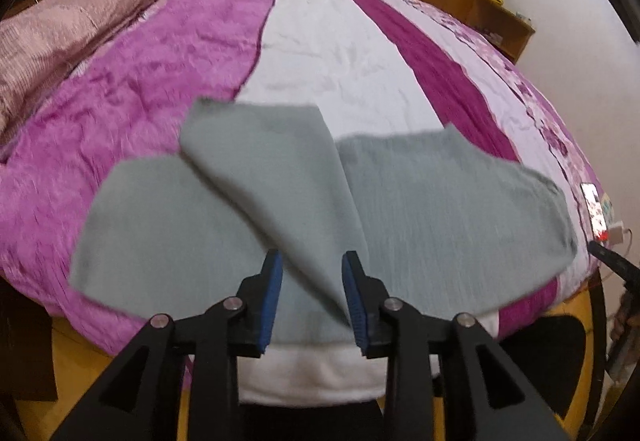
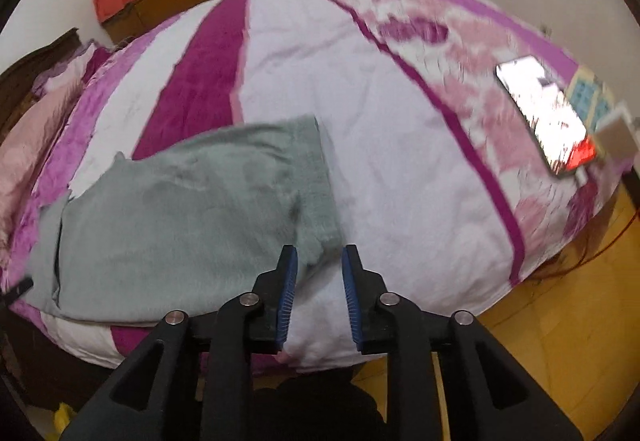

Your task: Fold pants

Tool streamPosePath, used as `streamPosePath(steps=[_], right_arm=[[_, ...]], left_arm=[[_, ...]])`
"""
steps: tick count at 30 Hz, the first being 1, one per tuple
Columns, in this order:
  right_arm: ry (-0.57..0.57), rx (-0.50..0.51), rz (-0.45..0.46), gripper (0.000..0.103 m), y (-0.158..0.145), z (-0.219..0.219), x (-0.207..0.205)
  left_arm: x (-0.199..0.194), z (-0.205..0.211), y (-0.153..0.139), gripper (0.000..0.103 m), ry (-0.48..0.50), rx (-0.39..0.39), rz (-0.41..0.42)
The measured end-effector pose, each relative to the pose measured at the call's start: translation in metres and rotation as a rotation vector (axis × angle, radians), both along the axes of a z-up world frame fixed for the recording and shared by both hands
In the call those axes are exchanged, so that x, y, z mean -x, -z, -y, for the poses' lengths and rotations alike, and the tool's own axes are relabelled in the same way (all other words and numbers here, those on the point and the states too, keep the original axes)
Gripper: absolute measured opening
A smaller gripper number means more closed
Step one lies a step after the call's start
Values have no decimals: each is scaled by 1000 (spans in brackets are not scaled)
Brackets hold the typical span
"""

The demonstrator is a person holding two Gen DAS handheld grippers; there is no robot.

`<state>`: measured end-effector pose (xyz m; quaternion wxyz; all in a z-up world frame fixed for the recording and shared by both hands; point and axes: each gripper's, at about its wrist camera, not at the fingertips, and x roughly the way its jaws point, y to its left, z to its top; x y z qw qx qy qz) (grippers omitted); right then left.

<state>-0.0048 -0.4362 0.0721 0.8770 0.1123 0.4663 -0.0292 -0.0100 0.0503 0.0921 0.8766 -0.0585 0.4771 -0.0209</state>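
Left wrist view: left gripper (image 1: 312, 261) wide open over soft, light grey pants (image 1: 440, 209) spread on the striped bed cover (image 1: 320, 53), one leg flopped across, easy to pinch at an edge; right wrist view: right gripper (image 2: 319, 255) open too, near the pants' corner (image 2: 316, 241).
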Motion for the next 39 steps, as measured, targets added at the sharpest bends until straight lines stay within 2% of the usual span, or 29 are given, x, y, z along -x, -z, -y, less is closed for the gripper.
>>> streamPosePath(steps=[2, 6, 13, 18, 23, 26, 27, 28, 29, 33, 39], right_arm=[[-7, 2, 30, 26, -11, -4, 2], [-41, -14, 59, 29, -18, -18, -7], [-65, 5, 0, 30, 14, -43, -27], [-46, -23, -44, 30, 38, -41, -34], [-46, -20, -47, 31, 50, -43, -36], [-47, -33, -46, 34, 52, -43, -37], [-46, -41, -46, 34, 53, -42, -37], [-45, -46, -45, 34, 53, -41, -37], [-45, -51, -44, 34, 54, -41, -37], [-44, -66, -39, 34, 54, -39, -37], [-40, -91, -32, 34, 55, -36, -36]], left_arm=[[-15, 1, -4, 33, 3, -15, 17], [-45, 7, -7, 34, 11, -14, 33], [-98, 22, 9, 36, 1, -18, 19], [-125, 30, 31, 36, -19, -66, -15], [-140, 31, 50, 36, -52, -128, -39], [-144, 29, 54, 36, -71, -140, -32], [-146, 27, 56, 31, -76, -138, -36], [-147, 25, 57, 12, -81, -132, -36], [-147, 23, 56, 4, -85, -119, -31], [-132, 8, 39, 4, -98, -55, 27], [-86, -28, -2, 4, -140, -25, 135]])
